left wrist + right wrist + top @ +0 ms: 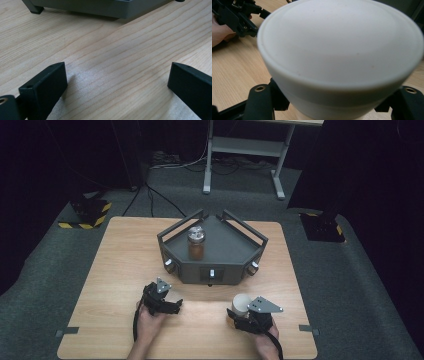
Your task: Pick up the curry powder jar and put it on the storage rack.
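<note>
I've got the white-lidded jar [241, 306] clamped in my right gripper [239, 319], low centre-right of the high view, near the table's [120, 250] front edge. Left gripper [172, 306] sits bottom-left w/ jaws wide, nothing between them. Looks like an early stage: jar's grabbed, placing is left. Grey tray [225, 250] at frame centre holds another jar [196, 243]; its railing may obstruct approach.

The left hand-held gripper [117, 82] has its two black jaws spread wide apart, nothing between them, low over the pale wood-grain desk [112, 45]. Beyond, along the top edge, stands the grey stand's base [100, 7] with a dark foot [35, 8] resting on the desk.
</note>
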Motion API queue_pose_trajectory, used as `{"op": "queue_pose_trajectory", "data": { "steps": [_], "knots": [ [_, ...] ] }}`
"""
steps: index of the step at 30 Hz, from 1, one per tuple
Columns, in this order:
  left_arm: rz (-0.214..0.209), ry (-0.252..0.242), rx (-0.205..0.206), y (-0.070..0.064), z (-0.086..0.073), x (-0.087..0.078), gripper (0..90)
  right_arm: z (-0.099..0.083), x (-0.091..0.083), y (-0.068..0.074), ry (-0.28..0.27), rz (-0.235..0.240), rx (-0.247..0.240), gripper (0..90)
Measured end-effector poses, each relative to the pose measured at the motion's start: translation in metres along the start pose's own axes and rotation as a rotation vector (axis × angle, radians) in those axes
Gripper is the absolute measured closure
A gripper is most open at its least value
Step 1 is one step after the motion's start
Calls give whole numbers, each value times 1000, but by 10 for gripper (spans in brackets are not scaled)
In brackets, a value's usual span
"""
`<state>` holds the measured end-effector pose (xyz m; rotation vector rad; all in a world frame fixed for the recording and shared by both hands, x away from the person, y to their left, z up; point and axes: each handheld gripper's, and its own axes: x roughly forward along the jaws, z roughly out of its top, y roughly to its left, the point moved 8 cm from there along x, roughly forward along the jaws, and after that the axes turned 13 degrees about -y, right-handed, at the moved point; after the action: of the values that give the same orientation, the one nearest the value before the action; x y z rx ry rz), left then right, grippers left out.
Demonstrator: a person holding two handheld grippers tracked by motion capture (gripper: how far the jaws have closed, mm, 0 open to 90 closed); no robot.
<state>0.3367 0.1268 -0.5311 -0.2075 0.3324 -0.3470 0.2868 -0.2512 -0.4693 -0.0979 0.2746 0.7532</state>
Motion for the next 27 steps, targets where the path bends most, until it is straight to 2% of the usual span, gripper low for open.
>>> {"op": "queue_pose_trajectory", "data": {
  "steps": [17, 27],
  "knots": [
    [0, 0, 1, 0, 0, 0, 25, 0, -2, 3, -8, -4, -15, 344],
    [0, 0, 0, 0, 0, 0, 25, 2, -4, 1, -16, 6, -2, 351]
  ]
}}
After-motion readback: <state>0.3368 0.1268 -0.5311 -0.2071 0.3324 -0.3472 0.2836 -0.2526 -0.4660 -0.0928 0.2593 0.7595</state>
